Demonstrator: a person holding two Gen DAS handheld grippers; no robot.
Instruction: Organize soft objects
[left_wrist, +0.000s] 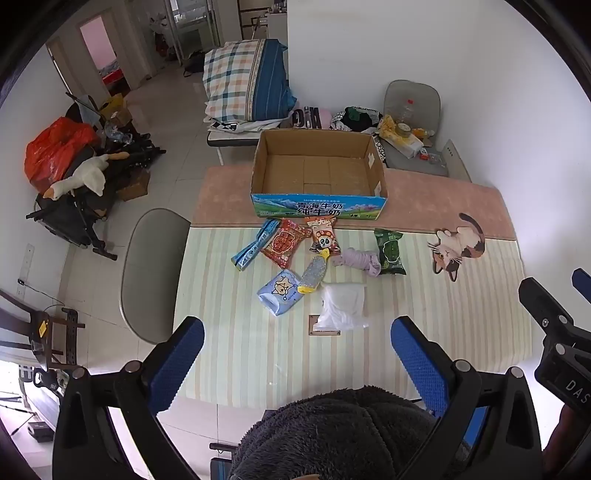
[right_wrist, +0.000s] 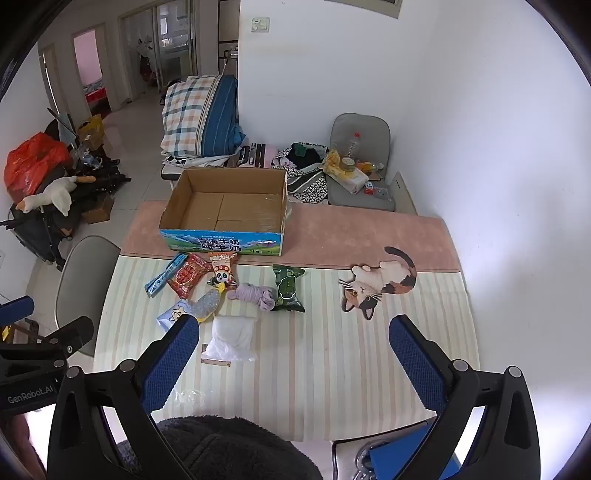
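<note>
An open, empty cardboard box (left_wrist: 317, 173) (right_wrist: 225, 214) stands at the table's far side. In front of it lie several soft items: a red snack pack (left_wrist: 284, 242) (right_wrist: 186, 276), a panda snack pack (left_wrist: 325, 236) (right_wrist: 221, 275), a blue strip pack (left_wrist: 255, 245), a green pack (left_wrist: 389, 251) (right_wrist: 289, 288), a purple cloth bundle (left_wrist: 360, 260) (right_wrist: 255, 295), a yellow-ended pouch (left_wrist: 314, 273), a light-blue tissue pack (left_wrist: 280, 291) and a white bag (left_wrist: 341, 306) (right_wrist: 232, 338). My left gripper (left_wrist: 297, 354) and right gripper (right_wrist: 293, 356) are open and empty, above the table's near edge.
A cat-shaped mat (left_wrist: 458, 245) (right_wrist: 380, 284) lies at the table's right. A grey chair (left_wrist: 151, 273) stands at the left. Behind the table are a bench with bedding (left_wrist: 247, 81) and a cluttered chair (left_wrist: 410, 129). A dark fleece sleeve (left_wrist: 332, 435) fills the bottom.
</note>
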